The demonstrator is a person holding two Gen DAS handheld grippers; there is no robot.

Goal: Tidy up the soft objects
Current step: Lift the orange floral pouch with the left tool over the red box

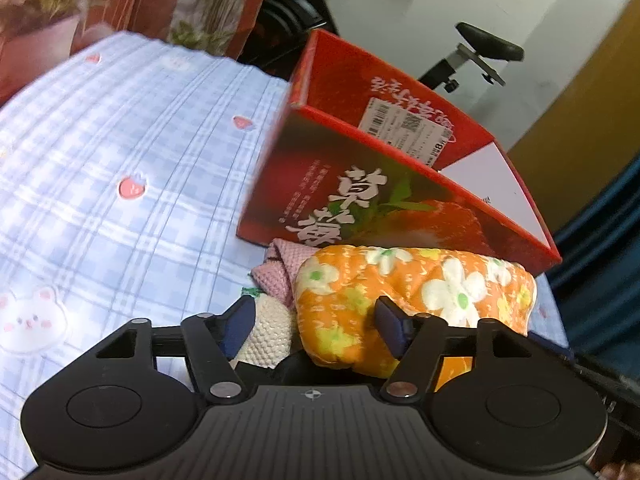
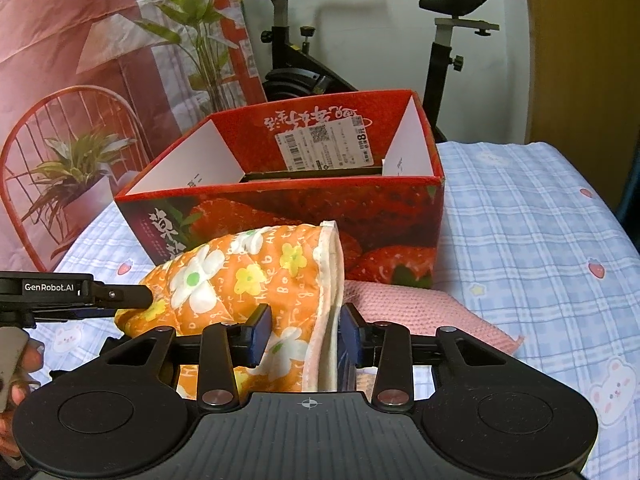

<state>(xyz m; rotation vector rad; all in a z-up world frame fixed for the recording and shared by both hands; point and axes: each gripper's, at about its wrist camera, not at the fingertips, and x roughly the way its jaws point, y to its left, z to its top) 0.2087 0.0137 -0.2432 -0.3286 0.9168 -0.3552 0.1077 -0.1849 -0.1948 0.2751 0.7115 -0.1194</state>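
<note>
An orange oven mitt (image 2: 248, 276) with white and yellow flowers lies in front of a red strawberry box (image 2: 320, 208) on the bed. My right gripper (image 2: 306, 334) is shut on the mitt's cuff end. My left gripper (image 1: 316, 324) straddles the mitt's other end (image 1: 400, 292) with its jaws apart; it also shows in the right wrist view (image 2: 132, 296) touching the mitt's tip. A pink knitted cloth (image 2: 420, 312) lies under the mitt, also seen in the left wrist view (image 1: 280, 268). A cream knitted cloth (image 1: 268, 332) sits by the left finger.
The box (image 1: 400, 184) is open at the top with white inner flaps. The blue checked bedsheet (image 1: 120, 160) spreads left of it and to the right (image 2: 540, 240). An exercise bike (image 2: 440, 40) and a printed backdrop (image 2: 80, 80) stand behind the bed.
</note>
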